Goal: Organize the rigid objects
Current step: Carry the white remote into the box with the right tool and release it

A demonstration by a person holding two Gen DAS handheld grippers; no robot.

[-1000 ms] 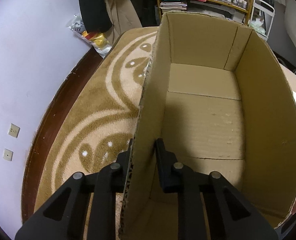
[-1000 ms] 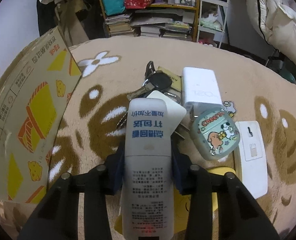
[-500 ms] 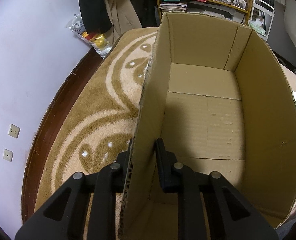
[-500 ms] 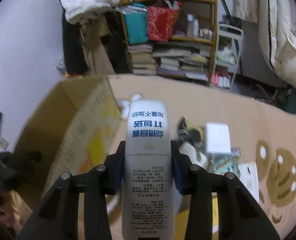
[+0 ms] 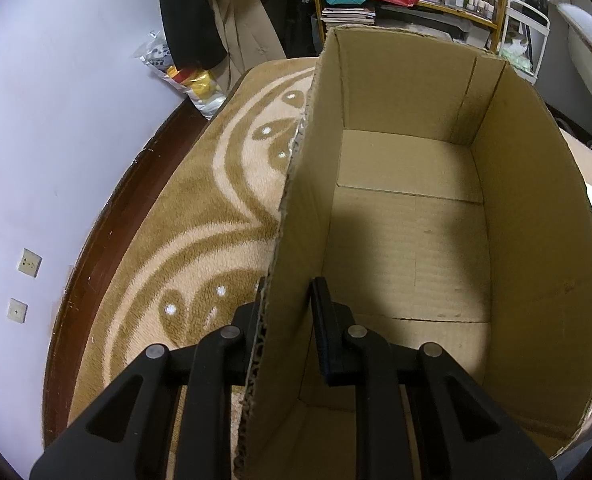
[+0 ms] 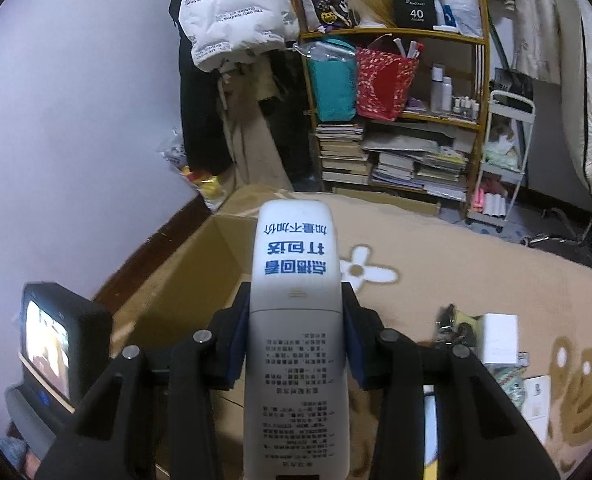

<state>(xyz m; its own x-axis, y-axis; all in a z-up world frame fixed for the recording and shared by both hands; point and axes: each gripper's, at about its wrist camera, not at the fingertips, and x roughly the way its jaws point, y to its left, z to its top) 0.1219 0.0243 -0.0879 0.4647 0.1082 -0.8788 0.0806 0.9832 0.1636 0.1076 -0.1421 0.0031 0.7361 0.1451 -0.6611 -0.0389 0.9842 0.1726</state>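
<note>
Now the right gripper (image 6: 296, 320) has lifted clear of the patterned tan carpet (image 6: 476, 272), its jaws clamped on the sides of the long white plastic remote-like bar printed with blue characters (image 6: 296, 320), and has swung away from the clutter of keys and white boxes (image 6: 496, 338) toward the open brown cardboard box (image 6: 192, 280). A second ago the bar hung low over that pile; here its far tip sits above the box's near corner. The left gripper (image 5: 286, 312) has not moved, its jaws pinched together on the box's left wall (image 5: 296, 280), steadying it. Judging by this, the pickup is done and the drop into the empty box comes next.
</note>
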